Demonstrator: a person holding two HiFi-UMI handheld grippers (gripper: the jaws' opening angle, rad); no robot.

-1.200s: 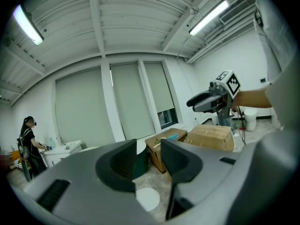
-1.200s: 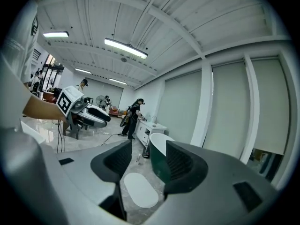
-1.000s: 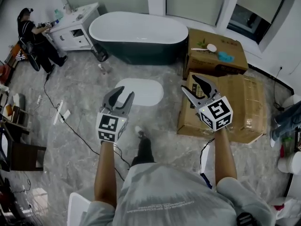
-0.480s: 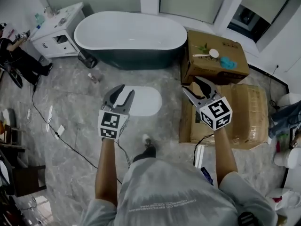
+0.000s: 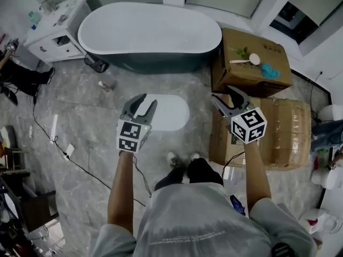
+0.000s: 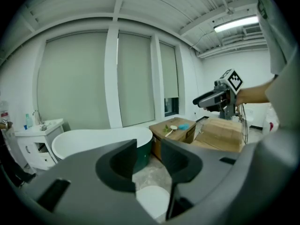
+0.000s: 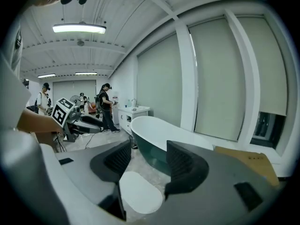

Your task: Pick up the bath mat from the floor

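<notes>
Now the mat has been approached and lies flat on the floor just ahead of the feet, with left gripper and right gripper held open, empty, nothing yet grasped.

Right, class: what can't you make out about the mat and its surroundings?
Mat: in the head view its left end is behind the left gripper.
Left gripper view: the jaws cover all but a slice of it.
Items on the box: head view, too small to name.
Person: head view, cut off by the left edge.
</notes>
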